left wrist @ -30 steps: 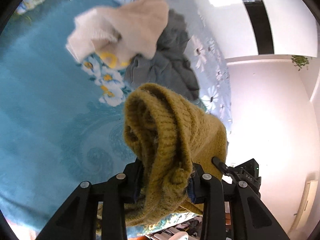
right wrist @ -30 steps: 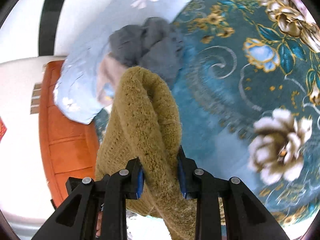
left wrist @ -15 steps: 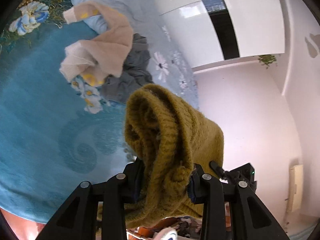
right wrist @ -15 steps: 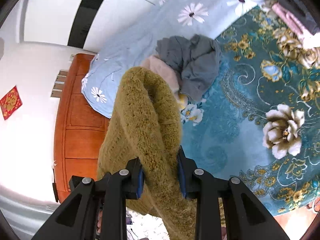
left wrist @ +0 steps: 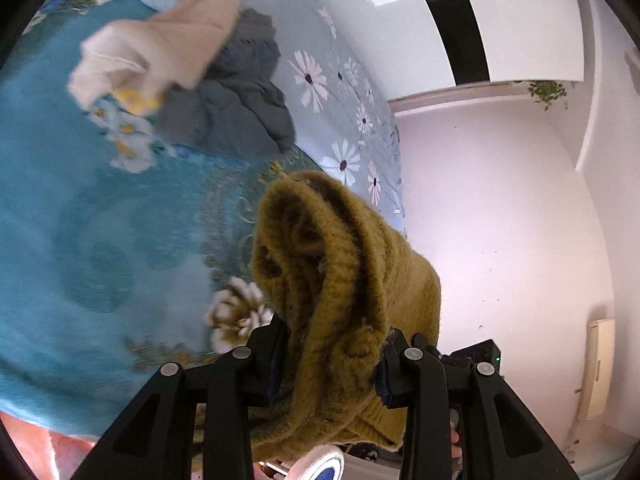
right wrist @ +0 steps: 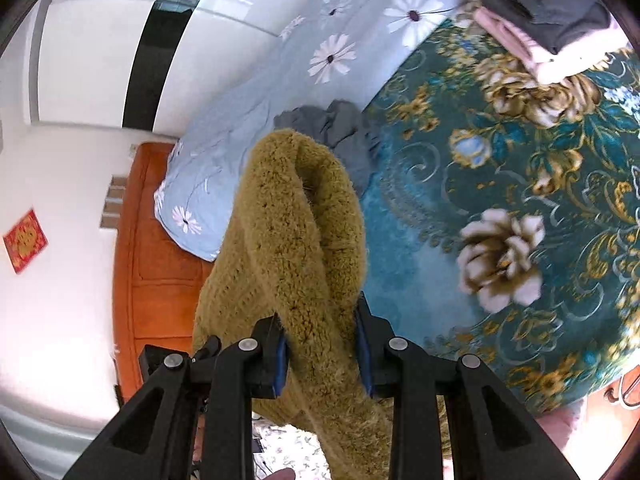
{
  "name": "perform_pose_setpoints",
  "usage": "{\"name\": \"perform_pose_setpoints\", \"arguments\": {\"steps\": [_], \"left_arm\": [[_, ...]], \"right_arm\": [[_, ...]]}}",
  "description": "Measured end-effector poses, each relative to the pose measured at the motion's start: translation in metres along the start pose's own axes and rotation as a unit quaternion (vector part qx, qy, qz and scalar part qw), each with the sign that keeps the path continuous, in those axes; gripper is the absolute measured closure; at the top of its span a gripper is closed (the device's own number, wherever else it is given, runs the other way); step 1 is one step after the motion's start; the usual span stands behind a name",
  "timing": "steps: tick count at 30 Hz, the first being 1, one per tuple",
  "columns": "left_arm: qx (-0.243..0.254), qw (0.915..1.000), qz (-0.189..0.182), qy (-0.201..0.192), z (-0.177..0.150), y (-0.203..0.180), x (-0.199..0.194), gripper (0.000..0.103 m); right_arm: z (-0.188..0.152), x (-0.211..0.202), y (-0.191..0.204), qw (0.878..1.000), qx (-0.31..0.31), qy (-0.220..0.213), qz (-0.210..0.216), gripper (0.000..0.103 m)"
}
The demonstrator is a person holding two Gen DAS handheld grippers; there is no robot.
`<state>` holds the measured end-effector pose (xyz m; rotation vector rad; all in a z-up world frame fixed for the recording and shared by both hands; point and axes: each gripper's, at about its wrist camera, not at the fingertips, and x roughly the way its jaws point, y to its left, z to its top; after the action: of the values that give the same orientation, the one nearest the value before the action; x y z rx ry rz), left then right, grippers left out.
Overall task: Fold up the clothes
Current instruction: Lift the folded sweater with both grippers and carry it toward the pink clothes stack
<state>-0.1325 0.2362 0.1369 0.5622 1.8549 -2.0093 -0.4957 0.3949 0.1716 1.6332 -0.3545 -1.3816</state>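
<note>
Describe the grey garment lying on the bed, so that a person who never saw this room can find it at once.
Start from the bed's teal floral blanket and go to its edge, where the pale blue daisy sheet begins. There lies a crumpled dark grey garment, partly under a beige garment. It is plain and unfolded, unlike the mustard knit sweater held in both grippers.
</note>
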Motion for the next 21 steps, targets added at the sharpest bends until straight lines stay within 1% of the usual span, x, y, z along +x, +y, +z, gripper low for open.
{"name": "perform_pose_setpoints", "arguments": {"steps": [1,3,5,7,11,15,16,18,21], "left_arm": [[0.001,1.0,0.0,0.0,-0.002,-0.012,0.02,0.065],[-0.013,0.9998,-0.012,0.005,-0.009,-0.04,0.07,0.065],[-0.025,0.9993,-0.015,0.023,-0.014,-0.065,0.117,0.065],[-0.028,0.9986,-0.009,0.044,-0.018,-0.093,0.164,0.065],[-0.02,0.9969,0.005,0.076,-0.021,-0.144,0.248,0.065],[-0.004,0.9941,0.024,0.106,-0.015,-0.187,0.318,0.065],[0.002,0.9935,0.028,0.111,-0.012,-0.196,0.332,0.065],[0.01,0.9923,0.035,0.119,-0.004,-0.215,0.36,0.065],[0.008,0.9905,0.046,0.13,0.011,-0.235,0.4,0.065]], "right_arm": [[0.011,-0.007,-0.013,1.0,0.004,0.0,0.005,0.074],[0.041,-0.03,-0.04,1.0,0.017,-0.005,0.01,0.074],[0.073,-0.061,-0.064,1.0,0.022,-0.018,0.008,0.074],[0.105,-0.09,-0.086,0.999,0.027,-0.029,0.003,0.074],[0.16,-0.135,-0.129,0.998,0.039,-0.039,-0.006,0.074],[0.216,-0.18,-0.171,0.997,0.051,-0.05,-0.016,0.074],[0.231,-0.188,-0.18,0.997,0.056,-0.052,-0.017,0.074],[0.256,-0.19,-0.192,0.997,0.062,-0.052,-0.02,0.074],[0.294,-0.192,-0.21,0.996,0.07,-0.051,-0.024,0.074]]}}
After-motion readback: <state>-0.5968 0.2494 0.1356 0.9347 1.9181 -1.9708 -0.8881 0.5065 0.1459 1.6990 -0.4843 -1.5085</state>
